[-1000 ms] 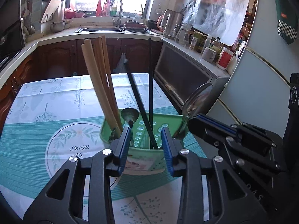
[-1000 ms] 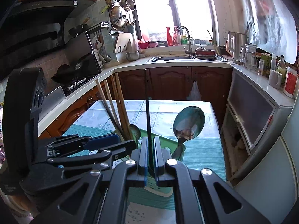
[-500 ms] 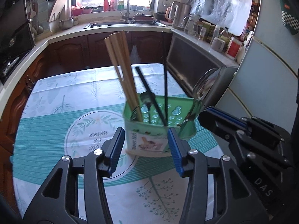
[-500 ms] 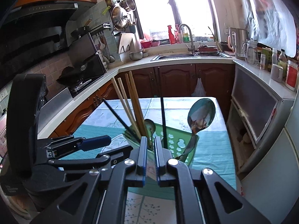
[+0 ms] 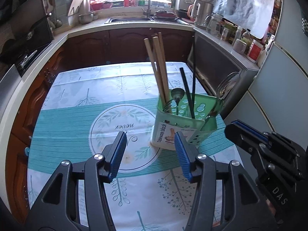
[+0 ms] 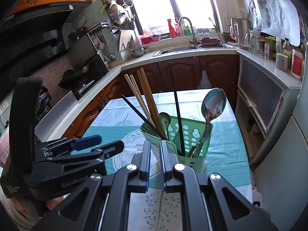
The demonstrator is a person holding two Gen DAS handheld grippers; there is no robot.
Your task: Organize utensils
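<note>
Currently the left tongs [image 5: 149, 155] are spread wide with nothing between the blue pads [image 5: 117, 155], and they hang over the bench [image 5: 77, 115] above the round leaf motif [image 5: 123, 134] of its cloth. The green caddy [image 5: 184, 123] stands upright on the bench ahead and to the right of these tongs, its near wall just beyond the right pad, not touching it as far as can be told. The label [image 5: 169, 133] on its pale front faces the left tongs.

Contents of the caddy, left wrist view: wooden chopsticks [image 5: 156, 71] leaning left in the left part; a small spoon [image 5: 177, 94] bowl-up beside them; two black chopsticks [image 5: 189, 88] near the middle; a large spoon [image 5: 225, 88] in the right-hand compartment, bowl-up and tilted right.

The right tongs [image 6: 155, 162] are nearly closed: the pads stand close together with a thin gap, and nothing sits in it. The caddy [image 6: 192, 134] is directly ahead of them and a little to the right. From this side the large spoon [image 6: 213, 104] rises at the right end and the wooden chopsticks [image 6: 144, 98] lean away to the left.

The left tongs [image 6: 86, 144] show at lower left of the right wrist view, level with the caddy and apart from it.
</note>
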